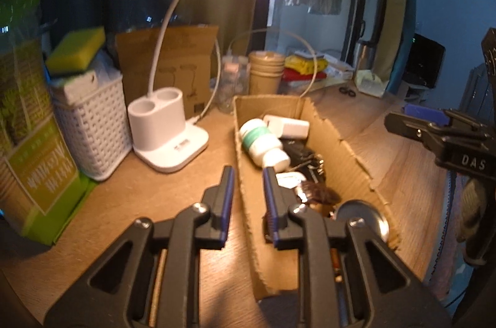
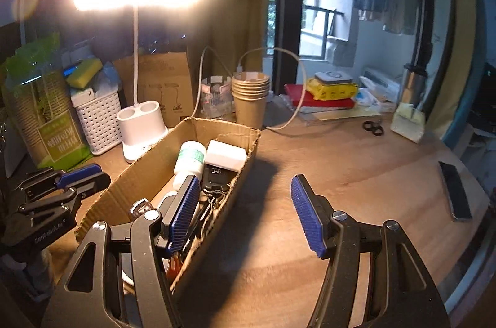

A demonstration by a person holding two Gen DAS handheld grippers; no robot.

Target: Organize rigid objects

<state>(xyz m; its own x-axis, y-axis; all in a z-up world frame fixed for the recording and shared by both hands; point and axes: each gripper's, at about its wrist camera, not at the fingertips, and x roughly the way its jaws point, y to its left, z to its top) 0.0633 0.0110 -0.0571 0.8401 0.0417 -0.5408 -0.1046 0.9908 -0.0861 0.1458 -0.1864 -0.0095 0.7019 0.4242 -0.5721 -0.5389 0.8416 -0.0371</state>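
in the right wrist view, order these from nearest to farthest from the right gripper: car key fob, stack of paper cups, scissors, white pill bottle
From the right gripper:
1. Car key fob, in the cardboard box, beside its left finger.
2. White pill bottle, just beyond, in the box.
3. Stack of paper cups, behind the box.
4. Scissors, far right on the table.

black grippers point(image 2: 245, 213), ribbed blue pads point(image 2: 308, 216), silver screws point(image 2: 339, 215)

"DAS" is printed in white on the right gripper point(image 1: 434, 135); a Honda emblem marks the car key point(image 2: 216, 176).

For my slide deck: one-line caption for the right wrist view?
Open right tongs straddle the wall of the brown cardboard box holding a white pill bottle and black car key.
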